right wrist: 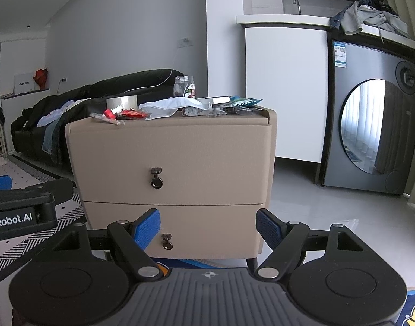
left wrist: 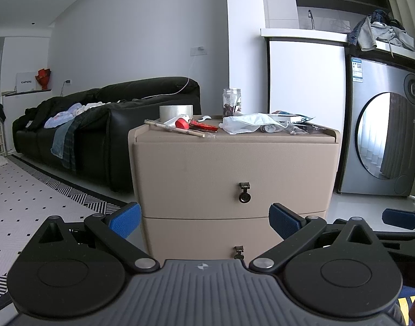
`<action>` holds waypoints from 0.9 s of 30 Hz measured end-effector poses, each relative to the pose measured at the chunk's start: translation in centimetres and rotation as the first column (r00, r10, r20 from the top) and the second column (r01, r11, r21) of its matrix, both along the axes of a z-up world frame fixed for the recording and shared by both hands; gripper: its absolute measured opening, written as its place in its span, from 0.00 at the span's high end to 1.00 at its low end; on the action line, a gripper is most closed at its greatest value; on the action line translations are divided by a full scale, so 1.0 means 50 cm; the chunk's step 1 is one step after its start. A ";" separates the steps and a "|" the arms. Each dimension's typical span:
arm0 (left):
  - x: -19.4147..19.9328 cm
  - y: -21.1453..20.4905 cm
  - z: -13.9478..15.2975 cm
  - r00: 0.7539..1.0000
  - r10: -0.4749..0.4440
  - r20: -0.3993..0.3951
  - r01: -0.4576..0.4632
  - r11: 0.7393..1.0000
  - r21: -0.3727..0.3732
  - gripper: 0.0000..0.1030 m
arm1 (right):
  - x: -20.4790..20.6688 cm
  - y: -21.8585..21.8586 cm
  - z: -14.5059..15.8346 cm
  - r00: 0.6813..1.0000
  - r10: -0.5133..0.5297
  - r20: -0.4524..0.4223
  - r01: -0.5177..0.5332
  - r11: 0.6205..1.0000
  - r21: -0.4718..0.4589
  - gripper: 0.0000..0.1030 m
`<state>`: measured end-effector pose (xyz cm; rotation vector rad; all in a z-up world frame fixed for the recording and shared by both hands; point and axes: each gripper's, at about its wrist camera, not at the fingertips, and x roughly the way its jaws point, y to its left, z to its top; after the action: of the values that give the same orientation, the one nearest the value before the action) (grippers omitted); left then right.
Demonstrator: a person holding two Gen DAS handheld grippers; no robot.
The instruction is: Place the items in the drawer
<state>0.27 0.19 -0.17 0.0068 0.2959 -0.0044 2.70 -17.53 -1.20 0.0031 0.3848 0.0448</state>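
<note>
- Ahead, at twelve o'clock: one beige cabinet (left wrist: 234,168), two closed drawers, two ring pulls.
- Both grippers, left gripper (left wrist: 204,221) and right gripper (right wrist: 208,228), gape empty.
- One tape roll (left wrist: 176,112), one jar (left wrist: 231,102) among clutter on top.

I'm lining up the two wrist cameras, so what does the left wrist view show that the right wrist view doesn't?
Only the left wrist view: the left tongs, open, seen from behind, with a blue pad of the right tongs at the right edge. Only the right wrist view: the right tongs, open, seen from behind, a cabinet leg, and more floor beside the washer. Both: the cabinet with two shut drawers, the tape roll, jar, plastic bag and sofa.
</note>
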 end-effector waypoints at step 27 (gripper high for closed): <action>0.000 -0.002 -0.007 1.000 -0.004 0.001 0.004 1.000 0.001 0.00 | -0.002 -0.008 -0.005 1.000 -0.011 0.002 0.011 1.000 0.023 0.23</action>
<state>0.28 0.10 -0.54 0.0080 0.2944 -0.0078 2.60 -17.93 -1.47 0.0283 0.3819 0.0386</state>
